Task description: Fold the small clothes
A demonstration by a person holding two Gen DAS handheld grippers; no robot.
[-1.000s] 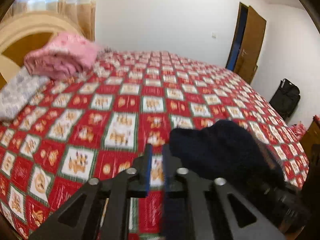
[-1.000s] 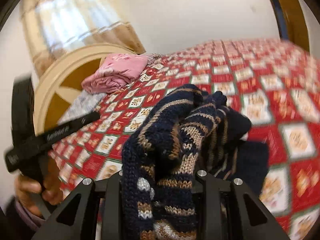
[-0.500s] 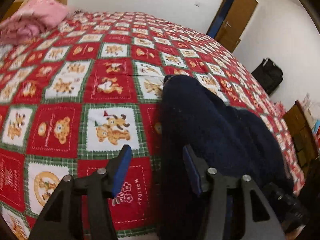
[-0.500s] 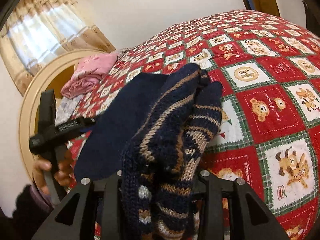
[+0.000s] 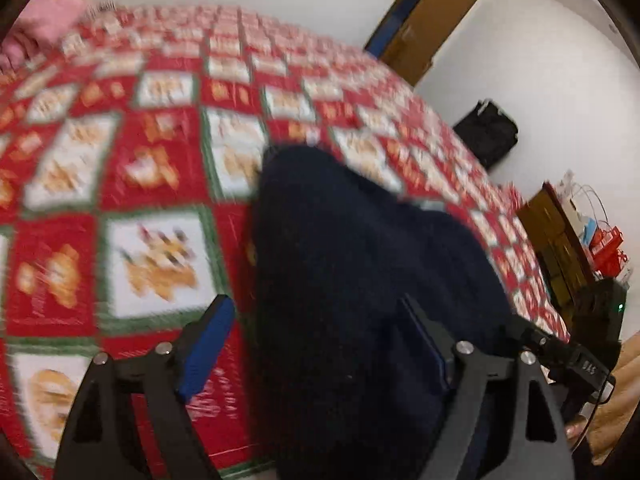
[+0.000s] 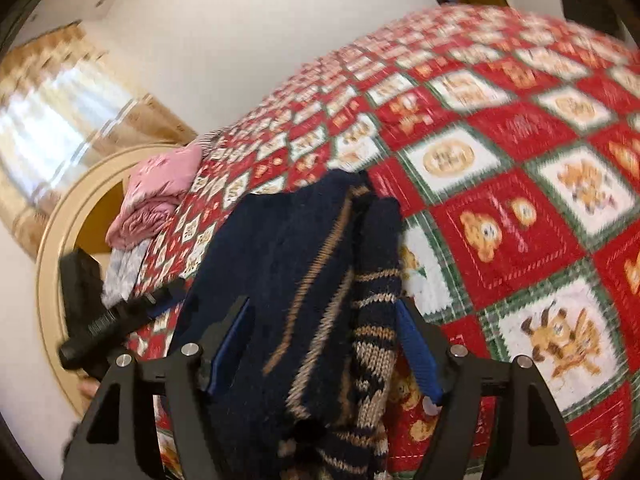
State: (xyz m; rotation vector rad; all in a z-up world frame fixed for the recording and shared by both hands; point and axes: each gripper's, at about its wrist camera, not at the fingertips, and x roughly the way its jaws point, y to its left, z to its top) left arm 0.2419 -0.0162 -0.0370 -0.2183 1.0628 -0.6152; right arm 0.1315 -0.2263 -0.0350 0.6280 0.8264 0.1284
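Your left hand-held gripper (image 5: 316, 344) stands released, its jaws having just been opening; the blue pad of the left finger (image 5: 206, 350) is clear of the cloth, while the right one lies against the dark navy knitted sweater (image 5: 352, 280), which runs between the jaws and up the middle of the frame. Your right hand-held gripper (image 6: 324, 344) is also released, its jaws having just been opening, and the same sweater (image 6: 280, 264) lies between them, its tan-striped sleeve (image 6: 376, 308) draped along the right side; the pads do not press on it.

The sweater rests on the bed, on the red and green patchwork bedspread (image 5: 120, 160), near the bed's lower edge in both views. In the right wrist view your left gripper shows at lower left, just beside the sweater.

A folded pink garment (image 6: 160, 196) sits on a pale patterned cloth (image 6: 124, 272) at centre left of the right view, by the curved headboard (image 6: 52, 240), well apart from the sweater. Bedspread lies open to the left of the sweater in the left view and to the right in the right view. A black bag (image 5: 486, 132) stands against the wall at right, and a wooden door (image 5: 428, 20) at upper right.
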